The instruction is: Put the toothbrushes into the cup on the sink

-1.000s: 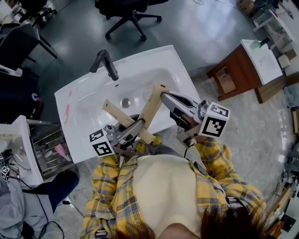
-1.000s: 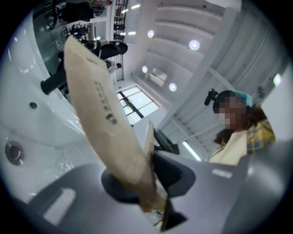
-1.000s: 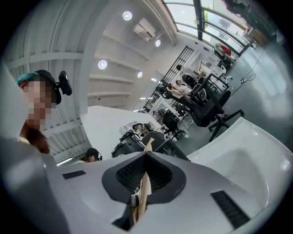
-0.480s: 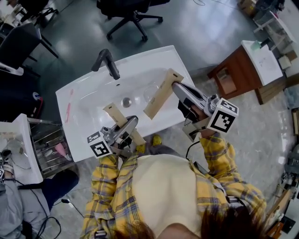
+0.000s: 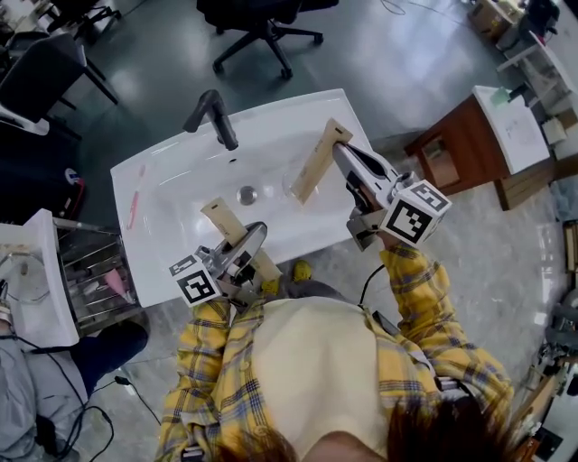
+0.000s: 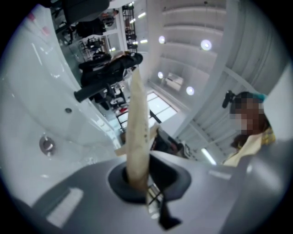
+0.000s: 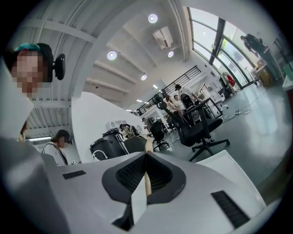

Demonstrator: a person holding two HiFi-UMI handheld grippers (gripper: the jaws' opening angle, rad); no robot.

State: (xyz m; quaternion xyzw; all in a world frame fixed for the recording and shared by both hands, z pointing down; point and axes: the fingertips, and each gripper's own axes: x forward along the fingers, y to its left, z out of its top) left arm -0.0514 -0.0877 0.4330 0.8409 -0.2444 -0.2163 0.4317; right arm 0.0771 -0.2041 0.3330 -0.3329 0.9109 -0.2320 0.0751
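In the head view a white sink (image 5: pixel 176 176) has a black faucet (image 5: pixel 213 115) and a faint clear cup (image 5: pixel 291 187) right of the drain. My left gripper (image 5: pixel 254 236) is shut on a long tan toothbrush box (image 5: pixel 219 217) over the near rim. The left gripper view shows that box (image 6: pixel 137 123) standing up from the shut jaws of the gripper (image 6: pixel 141 183). My right gripper (image 5: pixel 341 154) is shut on a second tan box (image 5: pixel 316 165), slanting over the basin beside the cup. The right gripper view shows only its thin edge (image 7: pixel 147 177). A pink toothbrush (image 5: pixel 135 200) lies on the left ledge.
A black office chair (image 5: pixel 262 27) stands behind the sink. A brown wooden side table (image 5: pixel 461 135) is at the right. A wire rack (image 5: pixel 90 271) and a white stand adjoin the sink's left end, with another person (image 5: pixel 27 388) below them.
The right gripper has carried its box right and farther over the basin, away from the left box it first crossed. The left gripper has sunk a little towards the near rim.
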